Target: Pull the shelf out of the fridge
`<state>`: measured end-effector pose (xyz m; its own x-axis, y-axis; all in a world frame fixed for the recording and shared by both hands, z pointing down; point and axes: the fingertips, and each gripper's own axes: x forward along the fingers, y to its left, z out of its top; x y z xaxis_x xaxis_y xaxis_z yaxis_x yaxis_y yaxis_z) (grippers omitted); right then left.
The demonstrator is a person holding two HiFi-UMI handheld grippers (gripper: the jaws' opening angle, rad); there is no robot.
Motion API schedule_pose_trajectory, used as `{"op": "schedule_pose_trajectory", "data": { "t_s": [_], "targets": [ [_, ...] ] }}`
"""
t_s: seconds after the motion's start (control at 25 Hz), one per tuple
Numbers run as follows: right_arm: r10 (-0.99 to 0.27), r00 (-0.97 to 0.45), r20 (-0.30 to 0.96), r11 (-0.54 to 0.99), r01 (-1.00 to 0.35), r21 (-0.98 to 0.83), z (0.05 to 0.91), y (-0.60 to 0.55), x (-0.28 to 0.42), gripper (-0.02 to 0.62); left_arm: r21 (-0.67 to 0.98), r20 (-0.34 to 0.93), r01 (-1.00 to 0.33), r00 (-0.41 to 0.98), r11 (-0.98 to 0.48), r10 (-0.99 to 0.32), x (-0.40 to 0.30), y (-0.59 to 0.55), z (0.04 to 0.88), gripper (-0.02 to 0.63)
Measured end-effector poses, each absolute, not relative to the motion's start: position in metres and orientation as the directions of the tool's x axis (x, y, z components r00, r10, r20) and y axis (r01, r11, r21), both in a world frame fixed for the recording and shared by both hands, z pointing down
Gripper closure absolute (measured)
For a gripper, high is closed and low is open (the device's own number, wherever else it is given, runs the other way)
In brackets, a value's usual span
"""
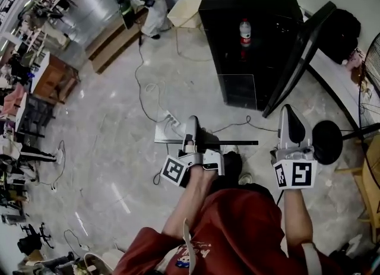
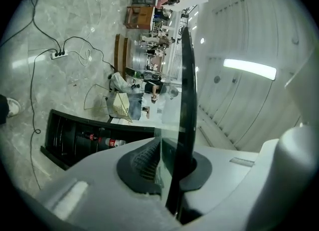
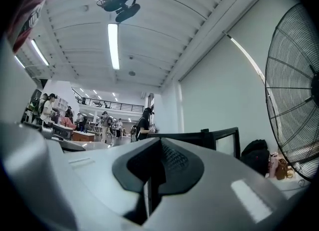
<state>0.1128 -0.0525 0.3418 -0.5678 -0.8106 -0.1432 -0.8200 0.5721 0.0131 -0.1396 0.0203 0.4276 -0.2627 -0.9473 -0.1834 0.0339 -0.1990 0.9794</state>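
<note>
The glass shelf (image 1: 237, 142) with its dark trim is out of the fridge and hangs level above the floor in front of me. My left gripper (image 1: 192, 120) is shut on it. In the left gripper view the shelf (image 2: 187, 100) runs edge-on between the pads of the left gripper (image 2: 167, 162). My right gripper (image 1: 290, 110) is to the right of the shelf, apart from it. In the right gripper view the right gripper (image 3: 152, 170) looks shut with nothing in it. The black fridge (image 1: 249, 30) stands ahead with its door (image 1: 300, 54) swung open.
A bottle (image 1: 244, 32) stands inside the fridge, and another glass pane (image 1: 237, 92) shows low in it. A power strip (image 1: 171, 119) and cables lie on the floor. A fan (image 3: 294, 90) stands at the right, its round base (image 1: 326, 142) near my right gripper. People work in the background.
</note>
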Motion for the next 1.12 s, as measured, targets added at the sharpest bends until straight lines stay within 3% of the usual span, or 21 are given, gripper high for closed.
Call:
{"op": "schedule_pose_trajectory", "data": {
  "t_s": [0.32,1.12],
  "targets": [
    [-0.771,-0.615,-0.166,0.601,-0.789,0.132,0.32,-0.028,0.1,0.597,0.978,-0.182,0.045,-0.308,-0.206,-0.934,-0.151,0.065,0.393,0.589],
    [-0.757,-0.626,-0.189,0.622,-0.778,0.085,0.294,-0.028,0.095,0.597,0.95,-0.282,0.027,-0.344,-0.31,-0.895,-0.153,0.075,0.341,0.586]
  ]
}}
